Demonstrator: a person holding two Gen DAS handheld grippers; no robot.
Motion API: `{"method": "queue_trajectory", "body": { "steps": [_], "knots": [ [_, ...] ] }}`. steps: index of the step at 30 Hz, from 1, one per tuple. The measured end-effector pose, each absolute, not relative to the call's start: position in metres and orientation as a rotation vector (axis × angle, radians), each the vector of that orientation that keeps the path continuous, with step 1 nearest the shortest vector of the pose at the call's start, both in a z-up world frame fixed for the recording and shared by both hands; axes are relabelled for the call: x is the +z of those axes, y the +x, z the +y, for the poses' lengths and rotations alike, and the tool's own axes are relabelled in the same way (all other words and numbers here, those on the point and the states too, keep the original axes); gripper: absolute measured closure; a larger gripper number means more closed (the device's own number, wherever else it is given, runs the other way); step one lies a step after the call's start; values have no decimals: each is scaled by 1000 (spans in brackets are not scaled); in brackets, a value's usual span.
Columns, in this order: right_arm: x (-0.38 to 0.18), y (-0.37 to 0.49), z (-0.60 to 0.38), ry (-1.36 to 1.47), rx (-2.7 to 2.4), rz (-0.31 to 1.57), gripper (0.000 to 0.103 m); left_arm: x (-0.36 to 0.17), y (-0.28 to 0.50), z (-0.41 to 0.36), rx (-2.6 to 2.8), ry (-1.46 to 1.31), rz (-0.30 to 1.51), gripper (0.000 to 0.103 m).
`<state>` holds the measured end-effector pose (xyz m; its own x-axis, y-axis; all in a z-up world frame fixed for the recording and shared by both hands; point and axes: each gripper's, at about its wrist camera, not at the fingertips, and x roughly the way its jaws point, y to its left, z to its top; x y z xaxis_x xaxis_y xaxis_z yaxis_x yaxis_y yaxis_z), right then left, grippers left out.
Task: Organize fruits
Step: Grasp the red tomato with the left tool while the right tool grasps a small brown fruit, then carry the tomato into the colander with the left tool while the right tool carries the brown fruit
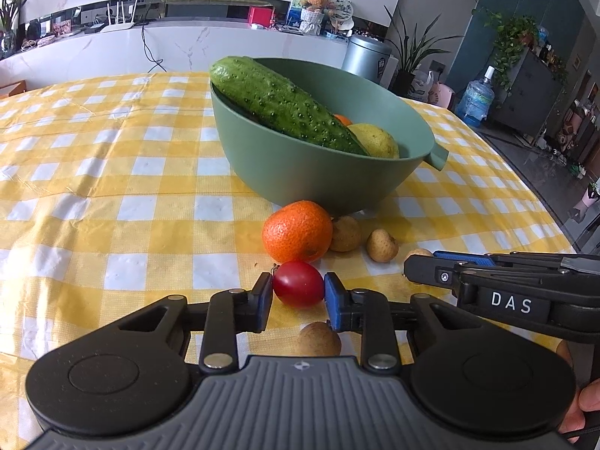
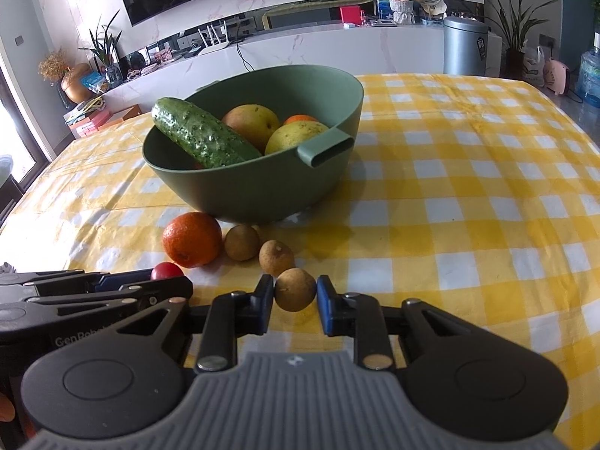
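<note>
A green bowl point(image 1: 300, 172) stands on the yellow checked tablecloth point(image 1: 112, 172) and holds a cucumber point(image 1: 281, 105), a yellow fruit point(image 1: 378, 140) and other fruit. In front of it lie an orange point(image 1: 297, 230) and several small brown longans point(image 1: 345, 234). My left gripper point(image 1: 298, 288) is shut on a small red tomato point(image 1: 298, 284) low over the cloth. My right gripper point(image 2: 294, 292) is shut on a brown longan point(image 2: 295, 289); it shows from the side in the left wrist view point(image 1: 420, 262). The bowl point(image 2: 262, 187), the orange point(image 2: 192, 239) and the tomato point(image 2: 167, 270) also show in the right wrist view.
Another longan point(image 1: 317, 339) lies under my left gripper. The table's right edge point(image 1: 543, 202) drops to the floor. Behind the table stand a white counter point(image 1: 187, 41), a metal bin point(image 1: 365, 56), plants and a water bottle point(image 1: 474, 101).
</note>
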<state>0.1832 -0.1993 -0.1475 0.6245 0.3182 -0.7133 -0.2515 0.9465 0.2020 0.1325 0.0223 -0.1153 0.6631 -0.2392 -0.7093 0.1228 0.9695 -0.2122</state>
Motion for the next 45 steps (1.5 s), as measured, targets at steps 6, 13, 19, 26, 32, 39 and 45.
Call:
{"method": "queue_trajectory", "body": {
  "steps": [6,13,19,26,32,39,45],
  "knots": [
    [-138,176,-200,86,342,780,82,-98,124,19,-210,-140,786,70],
    [-122,163,-201,62,365,706,82,-71,120,15,-226,-151,751,70],
    [-107,156,-207,50,380,656,82,-46,121,6,-249,-135,715,70],
    [-81,161,-212,22,396,590,82,-21,134,-2,-252,-102,698,70],
    [-57,176,-210,-34,421,539,82,-4,152,-8,-272,-73,681,70],
    [-46,201,-202,-129,445,518,82,5,180,-10,-274,-47,689,70],
    [-54,229,-195,-184,461,558,82,-3,205,-14,-274,-27,717,70]
  ]
}}
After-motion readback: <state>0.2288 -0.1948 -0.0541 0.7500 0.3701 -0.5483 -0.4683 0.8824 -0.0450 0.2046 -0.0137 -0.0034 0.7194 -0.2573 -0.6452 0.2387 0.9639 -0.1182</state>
